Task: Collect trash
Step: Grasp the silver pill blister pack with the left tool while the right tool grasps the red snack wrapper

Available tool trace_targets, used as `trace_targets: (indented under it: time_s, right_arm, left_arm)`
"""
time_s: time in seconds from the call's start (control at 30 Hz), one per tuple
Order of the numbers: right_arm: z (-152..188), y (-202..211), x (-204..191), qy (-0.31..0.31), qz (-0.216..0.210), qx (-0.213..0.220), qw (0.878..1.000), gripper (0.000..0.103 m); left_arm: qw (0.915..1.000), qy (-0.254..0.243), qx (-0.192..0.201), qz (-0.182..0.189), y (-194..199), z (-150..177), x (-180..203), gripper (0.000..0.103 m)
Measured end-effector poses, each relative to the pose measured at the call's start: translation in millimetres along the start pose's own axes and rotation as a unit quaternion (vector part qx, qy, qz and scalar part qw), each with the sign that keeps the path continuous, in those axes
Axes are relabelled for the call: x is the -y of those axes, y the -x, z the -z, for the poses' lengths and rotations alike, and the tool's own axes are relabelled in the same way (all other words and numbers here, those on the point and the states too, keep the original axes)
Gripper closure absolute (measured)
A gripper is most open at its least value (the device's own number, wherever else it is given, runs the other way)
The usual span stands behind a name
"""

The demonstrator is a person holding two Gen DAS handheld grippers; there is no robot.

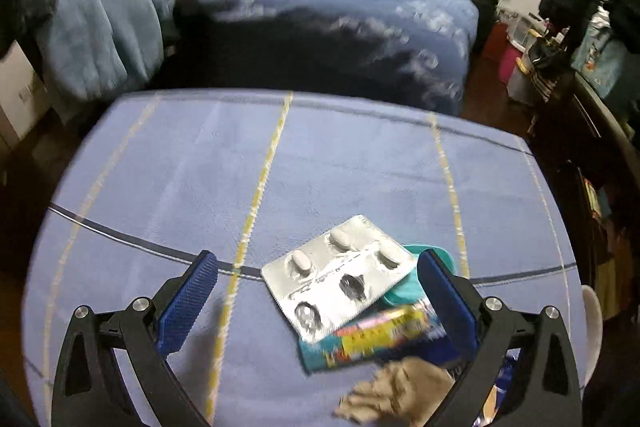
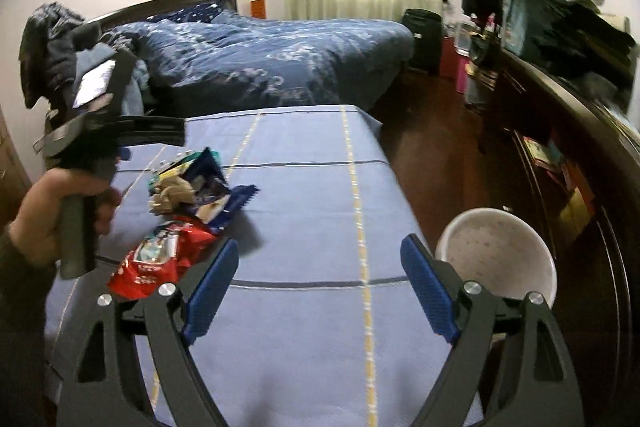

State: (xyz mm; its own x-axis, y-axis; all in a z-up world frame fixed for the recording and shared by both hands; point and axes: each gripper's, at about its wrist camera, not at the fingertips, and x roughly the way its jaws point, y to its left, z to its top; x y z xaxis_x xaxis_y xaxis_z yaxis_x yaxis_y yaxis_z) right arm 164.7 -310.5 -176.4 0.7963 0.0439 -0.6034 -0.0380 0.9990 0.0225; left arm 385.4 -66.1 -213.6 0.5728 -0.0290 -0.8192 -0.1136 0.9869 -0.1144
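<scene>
Silver blister pack [image 1: 338, 273] lies between the wide-open left tongs [image 1: 316, 301]; next, they should close. Right tongs [image 2: 316, 287] open, empty.

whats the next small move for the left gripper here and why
Probably ease the left gripper forward and down, then close on the silver pill blister pack. Its jaws are open and empty, and the pack lies between the blue pads on top of the trash pile. The white round bin waits beside the blue-covered table.
</scene>
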Motion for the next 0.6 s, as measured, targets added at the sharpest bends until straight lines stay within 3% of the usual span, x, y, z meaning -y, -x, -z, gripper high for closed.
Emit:
trace_targets:
  time_s: [0.23, 0.33, 0.37, 0.6]
  right_arm:
    - [-7.3, -18.6, -21.5, 0.019, -0.018, -0.012, 1.0, 0.019]
    - [-7.9, -18.0, -26.3, 0.024, -0.024, -0.011, 0.999, 0.019]
    - [-8.6, -17.4, -29.2, 0.028, -0.025, -0.01, 0.999, 0.019]
    - [-11.3, -16.4, -40.7, 0.042, -0.025, -0.008, 0.999, 0.019]
  left_arm:
    - [0.9996, -0.008, -0.027, 0.007, -17.9, 3.7, 17.7, 0.004]
    - [0.9997, -0.014, -0.018, -0.006, -18.8, 6.2, 22.8, 0.005]
    - [0.9998, -0.012, -0.01, -0.011, -17.0, 5.9, 21.7, 0.012]
    - [0.9997, 0.017, 0.001, 0.02, -5.2, 5.6, -1.7, 0.013]
